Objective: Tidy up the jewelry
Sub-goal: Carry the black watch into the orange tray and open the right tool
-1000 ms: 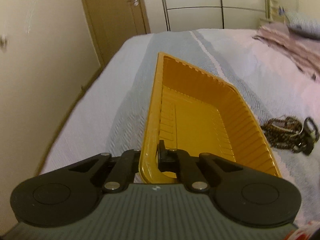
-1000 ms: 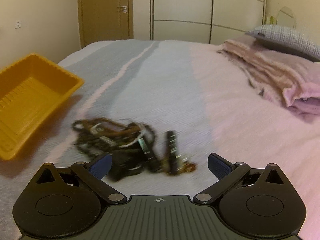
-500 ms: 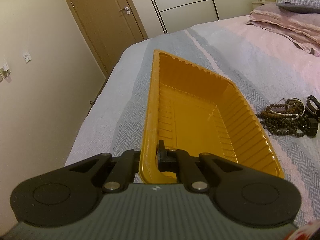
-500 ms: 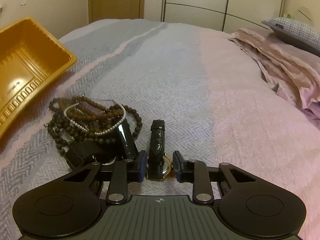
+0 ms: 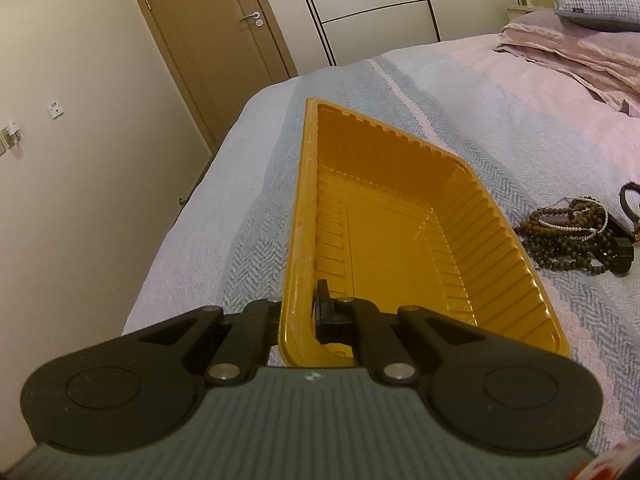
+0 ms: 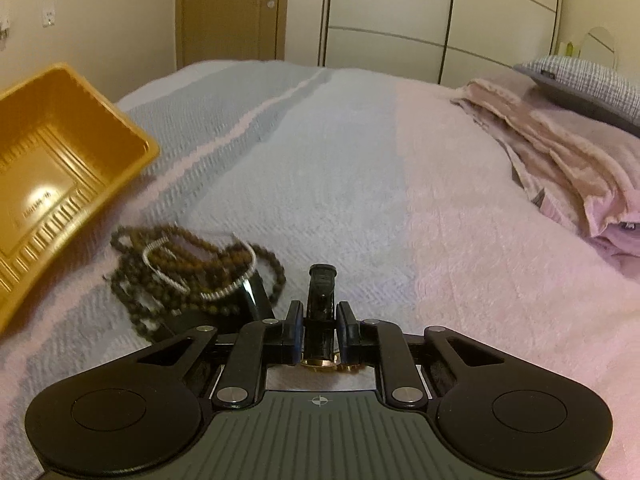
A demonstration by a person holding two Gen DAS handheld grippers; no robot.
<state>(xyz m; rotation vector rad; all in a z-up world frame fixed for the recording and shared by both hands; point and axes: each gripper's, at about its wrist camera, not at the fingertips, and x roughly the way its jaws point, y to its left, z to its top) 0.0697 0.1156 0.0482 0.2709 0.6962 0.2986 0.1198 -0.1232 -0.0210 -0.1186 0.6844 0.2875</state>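
Note:
My left gripper (image 5: 300, 304) is shut on the near left rim of an empty yellow plastic tray (image 5: 384, 240), which rests on the bedspread. The tray (image 6: 48, 184) shows at the left of the right wrist view. A heap of brown bead bracelets (image 6: 192, 268) with a thin white one lies right of the tray, also seen as the bracelets (image 5: 568, 232) in the left wrist view. My right gripper (image 6: 319, 320) is shut on the black strap of a gold-cased wristwatch (image 6: 320, 300) just right of the heap. A second dark watch lies under the beads.
The bed (image 6: 360, 168) is covered by a grey-and-pink spread. A folded pink blanket (image 6: 568, 160) and a checked pillow (image 6: 584, 80) lie at the far right. The bed's left edge drops toward a wall and a brown door (image 5: 208, 40).
The right gripper closed from wide open onto the black watch strap and moved up to the heap. The left gripper kept its hold on the tray rim while its view rolled and shifted a little.

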